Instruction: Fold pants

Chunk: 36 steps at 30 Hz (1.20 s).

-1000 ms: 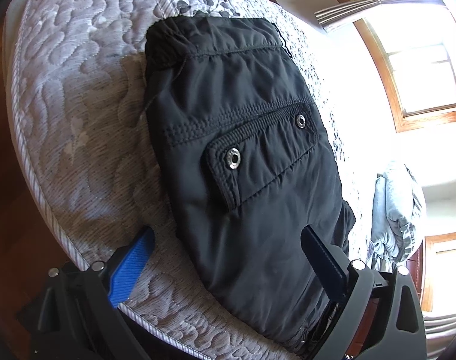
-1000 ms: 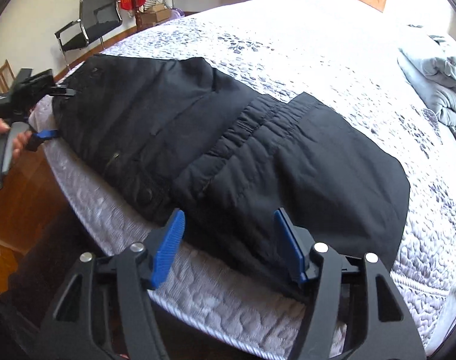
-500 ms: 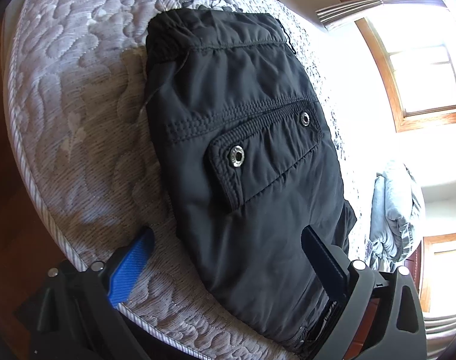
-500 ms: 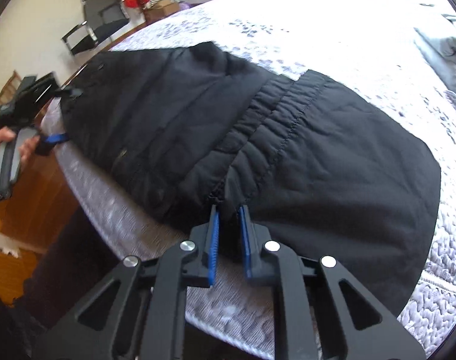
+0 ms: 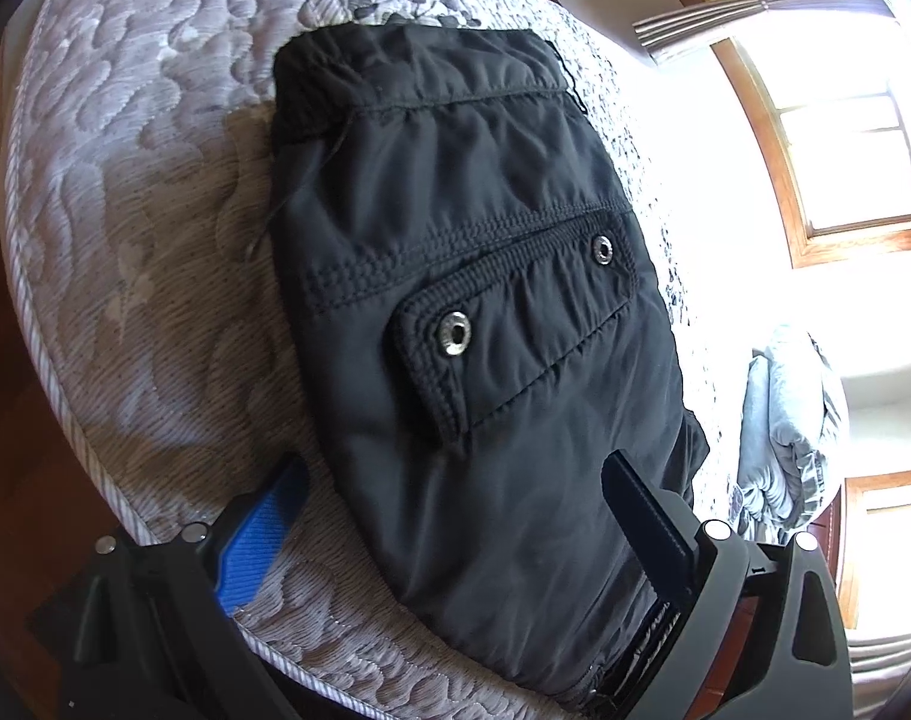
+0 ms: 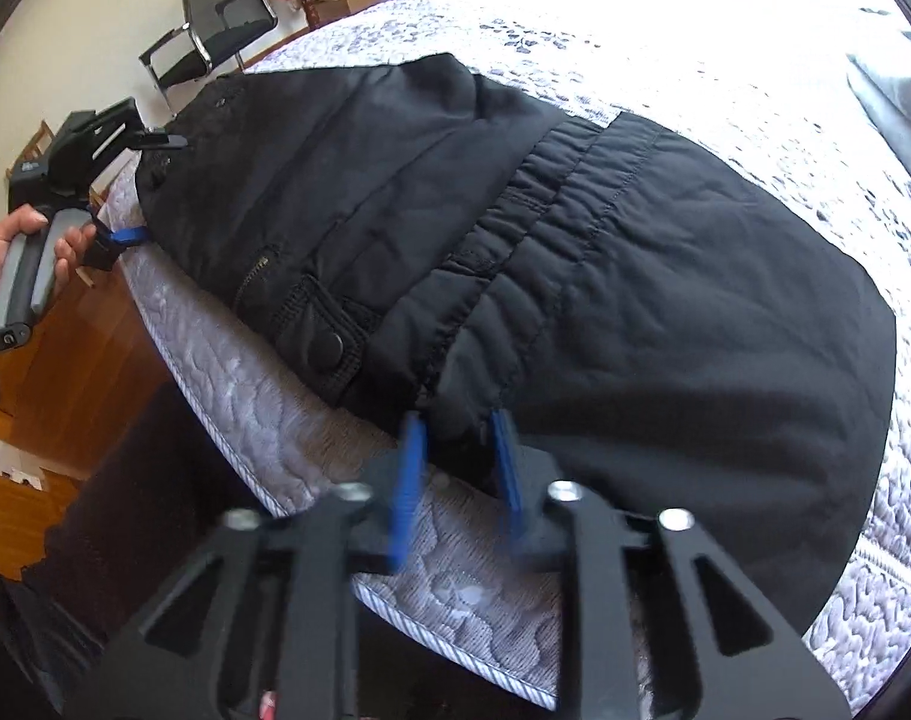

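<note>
Black padded pants (image 6: 575, 276) lie flat across the quilted bed, also shown in the left wrist view (image 5: 467, 312) with a snap-flap pocket (image 5: 515, 336). My left gripper (image 5: 455, 480) is open, its fingers on either side of the pants' end at the bed edge. It shows in the right wrist view (image 6: 125, 180), held by a hand. My right gripper (image 6: 455, 426) is partly open at the near edge of the pants by the gathered seam (image 6: 515, 222), with black cloth between its blue fingers (image 6: 410, 468). The fingers are blurred.
The grey quilted mattress (image 6: 311, 420) has its edge just under both grippers, wooden floor (image 6: 65, 372) below. A black chair (image 6: 215, 24) stands at the far wall. A light blue bundle of cloth (image 5: 785, 432) lies on the bed near the windows (image 5: 833, 138).
My right gripper closed to a narrow gap at the pants' near edge half a second ago and has now opened wider. The left gripper has stayed open and nearly still.
</note>
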{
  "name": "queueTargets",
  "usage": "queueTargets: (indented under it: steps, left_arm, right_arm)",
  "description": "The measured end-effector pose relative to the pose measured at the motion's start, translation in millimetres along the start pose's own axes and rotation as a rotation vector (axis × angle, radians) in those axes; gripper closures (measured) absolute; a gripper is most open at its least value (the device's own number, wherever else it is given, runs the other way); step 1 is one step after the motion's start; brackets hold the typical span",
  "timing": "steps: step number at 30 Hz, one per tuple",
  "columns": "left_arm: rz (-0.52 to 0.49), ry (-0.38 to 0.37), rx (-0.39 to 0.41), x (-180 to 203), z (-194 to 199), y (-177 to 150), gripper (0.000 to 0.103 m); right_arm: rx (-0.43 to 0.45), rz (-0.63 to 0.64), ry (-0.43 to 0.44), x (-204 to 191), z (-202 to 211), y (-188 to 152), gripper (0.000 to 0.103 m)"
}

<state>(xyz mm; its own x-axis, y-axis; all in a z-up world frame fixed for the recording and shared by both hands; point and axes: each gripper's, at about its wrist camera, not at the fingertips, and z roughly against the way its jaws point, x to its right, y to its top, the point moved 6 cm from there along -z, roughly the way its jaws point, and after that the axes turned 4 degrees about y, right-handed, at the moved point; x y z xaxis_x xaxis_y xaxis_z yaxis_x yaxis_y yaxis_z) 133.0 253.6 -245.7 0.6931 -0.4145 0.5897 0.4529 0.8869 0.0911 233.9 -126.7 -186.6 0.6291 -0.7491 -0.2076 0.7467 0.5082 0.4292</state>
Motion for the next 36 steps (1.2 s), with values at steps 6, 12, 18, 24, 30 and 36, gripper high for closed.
queueTargets:
  steps: [6, 12, 18, 24, 30, 36]
  left_arm:
    - [0.018, -0.019, -0.011, -2.4, -2.6, 3.8, 0.004]
    - [0.024, -0.085, 0.001, -1.5, -1.5, 9.3, 0.004]
    - [0.04, -0.161, 0.004, -1.4, -6.0, 14.9, 0.004]
    - [0.118, -0.234, -0.006, -10.8, -9.7, 26.3, 0.005]
    - [0.169, -0.213, 0.008, -27.6, -11.4, 36.7, 0.044]
    - [0.229, -0.315, 0.009, -41.6, -6.8, 38.4, 0.075]
  right_arm:
    - [0.12, -0.146, 0.065, 17.9, 41.1, 0.1, 0.03]
    - [0.25, -0.382, 0.006, 89.1, 91.1, -19.9, 0.026]
    - [0.297, -0.619, -0.055, 156.3, 108.2, -60.5, 0.026]
    - [0.296, -0.661, -0.063, 168.9, 104.5, -78.6, 0.026]
    - [0.28, -0.612, -0.074, 161.2, 99.1, -67.5, 0.026]
    - [0.248, -0.579, -0.074, 153.3, 88.7, -59.7, 0.026]
